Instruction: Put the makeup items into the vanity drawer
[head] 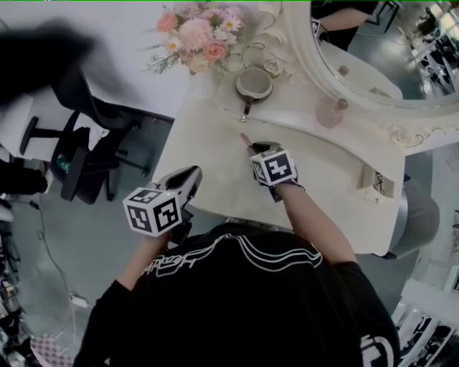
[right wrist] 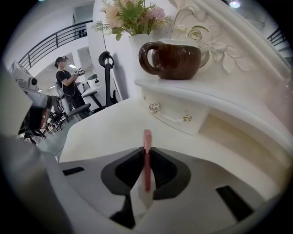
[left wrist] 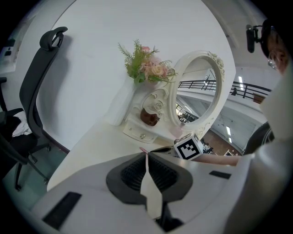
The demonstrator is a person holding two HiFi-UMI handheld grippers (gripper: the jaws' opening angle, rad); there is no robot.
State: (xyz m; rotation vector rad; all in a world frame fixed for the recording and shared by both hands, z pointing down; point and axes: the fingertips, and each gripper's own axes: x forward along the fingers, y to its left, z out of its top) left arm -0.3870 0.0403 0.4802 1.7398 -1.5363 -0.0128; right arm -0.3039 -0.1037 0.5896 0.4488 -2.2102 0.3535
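Right gripper view: pink stick [right wrist: 147, 157] in fingers [right wrist: 161, 171], brown cup [right wrist: 176, 59] above closed drawer [right wrist: 171, 116]

Two tools [head: 192, 174] [head: 252, 148]; one pink stick [right wrist: 146, 139], cup [right wrist: 176, 59], mirror [head: 373, 43], bouquet [head: 201, 36].

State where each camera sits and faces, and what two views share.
Head view: on the head, steeply down at the vanity; shirt, left gripper, right gripper.
Left gripper view: on the left gripper, toward the mirror; its shut jaws, the right gripper.
Right gripper view: on the right gripper, toward the drawer; jaws shut on a pink stick.
Shared: both gripper views show the cup and flowers.
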